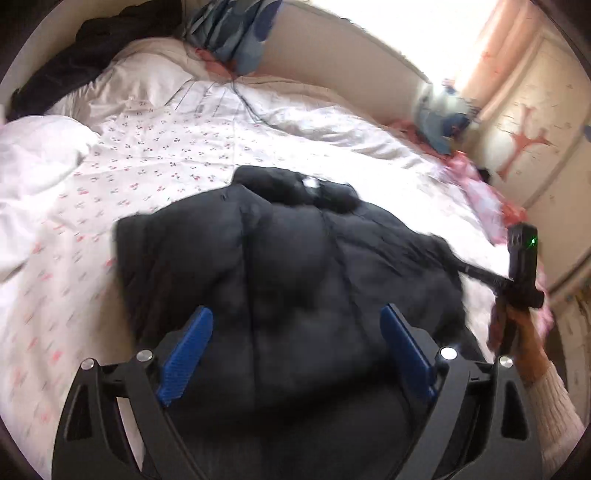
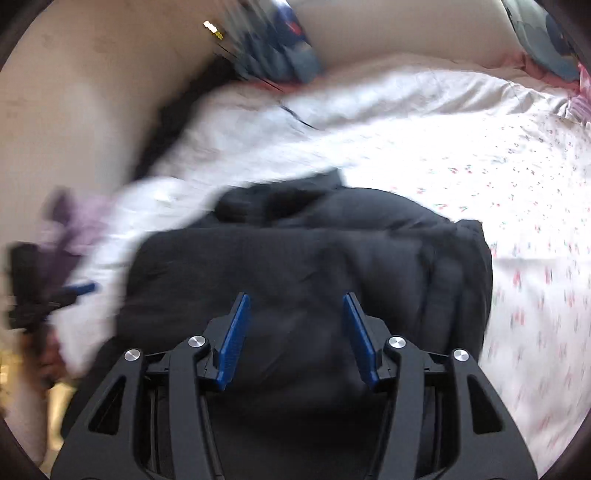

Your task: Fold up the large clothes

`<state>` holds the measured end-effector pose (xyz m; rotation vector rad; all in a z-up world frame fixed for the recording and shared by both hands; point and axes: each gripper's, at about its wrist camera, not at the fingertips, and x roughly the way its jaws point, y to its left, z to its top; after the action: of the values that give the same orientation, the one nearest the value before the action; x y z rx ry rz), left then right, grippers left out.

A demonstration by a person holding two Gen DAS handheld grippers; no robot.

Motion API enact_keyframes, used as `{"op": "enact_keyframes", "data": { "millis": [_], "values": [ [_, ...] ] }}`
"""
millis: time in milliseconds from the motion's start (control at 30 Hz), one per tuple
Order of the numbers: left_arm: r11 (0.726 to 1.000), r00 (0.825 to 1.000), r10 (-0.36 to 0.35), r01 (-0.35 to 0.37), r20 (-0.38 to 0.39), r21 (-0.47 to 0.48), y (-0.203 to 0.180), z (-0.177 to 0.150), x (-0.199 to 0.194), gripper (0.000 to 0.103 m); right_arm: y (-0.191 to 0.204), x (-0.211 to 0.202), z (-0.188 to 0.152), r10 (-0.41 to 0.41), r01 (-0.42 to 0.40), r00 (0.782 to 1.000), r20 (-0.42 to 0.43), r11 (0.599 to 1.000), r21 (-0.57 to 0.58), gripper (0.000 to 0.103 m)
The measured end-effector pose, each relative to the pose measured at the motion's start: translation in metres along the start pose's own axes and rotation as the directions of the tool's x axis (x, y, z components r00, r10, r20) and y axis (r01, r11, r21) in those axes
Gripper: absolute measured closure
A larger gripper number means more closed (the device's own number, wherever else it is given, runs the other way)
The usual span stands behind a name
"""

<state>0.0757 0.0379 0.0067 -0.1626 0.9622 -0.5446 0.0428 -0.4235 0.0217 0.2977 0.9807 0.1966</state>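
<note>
Blue-padded left gripper is released, jaws spread wide, hovering above the near half of the black puffer jacket. Right gripper is also released, jaws apart, nothing between them, over the same jacket. Jacket lies bunched into a compact block on the bed, on a white sheet with a small cherry print. Right gripper shows at the jacket's right edge in the left wrist view. Blue patterned pillow sits against the headboard. Both views motion-blurred.
</note>
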Motion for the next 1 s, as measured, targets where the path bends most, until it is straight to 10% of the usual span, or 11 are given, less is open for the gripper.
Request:
{"op": "enact_keyframes", "data": {
  "millis": [133,367,467,600,733,1000],
  "values": [
    [0.995,0.988,0.053,-0.066,-0.147,-0.081,0.037,0.011,0.089,0.015,-0.051,0.043,0.013,0.031,-0.021,0.997,-0.067,0.989,0.143,0.089],
    [0.996,0.997,0.072,-0.071,0.008,-0.053,0.028,0.015,0.030,0.007,-0.044,-0.013,-0.006,0.025,-0.025,0.999,0.024,1.000,-0.004,0.066],
    [0.991,0.973,0.115,-0.126,-0.201,-0.045,0.056,0.003,0.081,0.007,-0.063,0.022,-0.006,0.064,-0.061,0.995,-0.075,0.997,0.051,0.069],
    [0.990,0.985,0.036,-0.058,-0.170,-0.127,0.063,-0.006,0.027,0.008,-0.060,-0.053,-0.018,0.107,-0.106,0.994,-0.022,0.994,0.042,0.060],
    [0.995,0.988,0.014,-0.028,-0.154,-0.091,0.073,-0.052,-0.068,0.007,-0.055,-0.133,-0.080,0.117,-0.118,0.991,-0.069,0.993,-0.005,0.021],
    [0.950,0.924,-0.219,0.128,-0.314,-0.286,0.118,-0.214,-0.144,0.007,-0.095,-0.192,-0.253,0.375,-0.301,0.905,-0.200,0.898,0.320,0.019]
  ]
}}
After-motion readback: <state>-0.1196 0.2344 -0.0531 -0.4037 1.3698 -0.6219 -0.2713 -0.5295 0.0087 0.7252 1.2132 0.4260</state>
